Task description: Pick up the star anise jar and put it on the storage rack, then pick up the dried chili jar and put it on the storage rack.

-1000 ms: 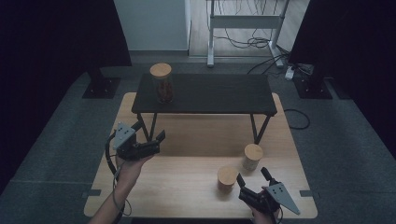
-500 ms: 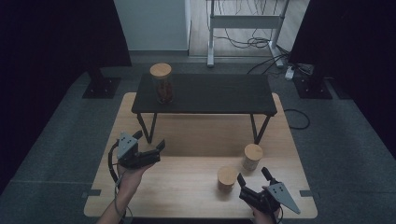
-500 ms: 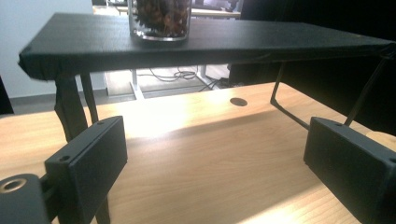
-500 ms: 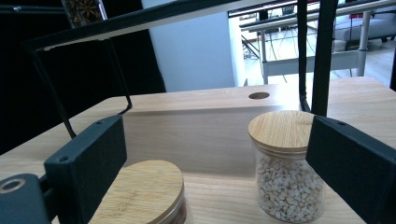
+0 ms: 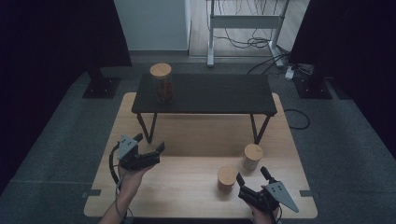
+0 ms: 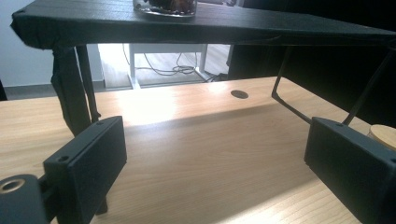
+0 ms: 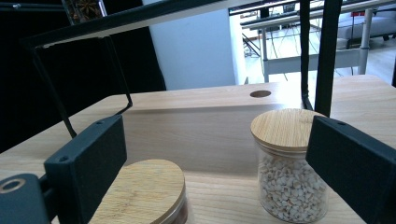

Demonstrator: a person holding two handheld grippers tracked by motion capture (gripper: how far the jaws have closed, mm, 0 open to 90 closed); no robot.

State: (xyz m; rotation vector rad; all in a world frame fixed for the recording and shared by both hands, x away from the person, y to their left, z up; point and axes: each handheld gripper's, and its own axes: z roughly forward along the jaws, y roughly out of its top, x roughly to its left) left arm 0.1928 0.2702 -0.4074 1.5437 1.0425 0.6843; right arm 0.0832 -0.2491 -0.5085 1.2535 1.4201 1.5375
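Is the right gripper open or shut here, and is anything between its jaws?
Open. The right gripper has its jaws spread wide with nothing clamped; the near jar and the jar of pale grains stand ahead, both lidded and upright.

My left gripper (image 5: 149, 150) and right gripper (image 5: 252, 176) are matte black units, each topped by a grey three-cornered plate dotted with small dark holes. A black cable loops down from the left one along my forearm, which is bare of any sleeve. In the gripper views, my jaws are flat, rectangular black blocks, each with a small screw hole at the upper corner, and a brass-ringed bore shows at the lower left of the mount.
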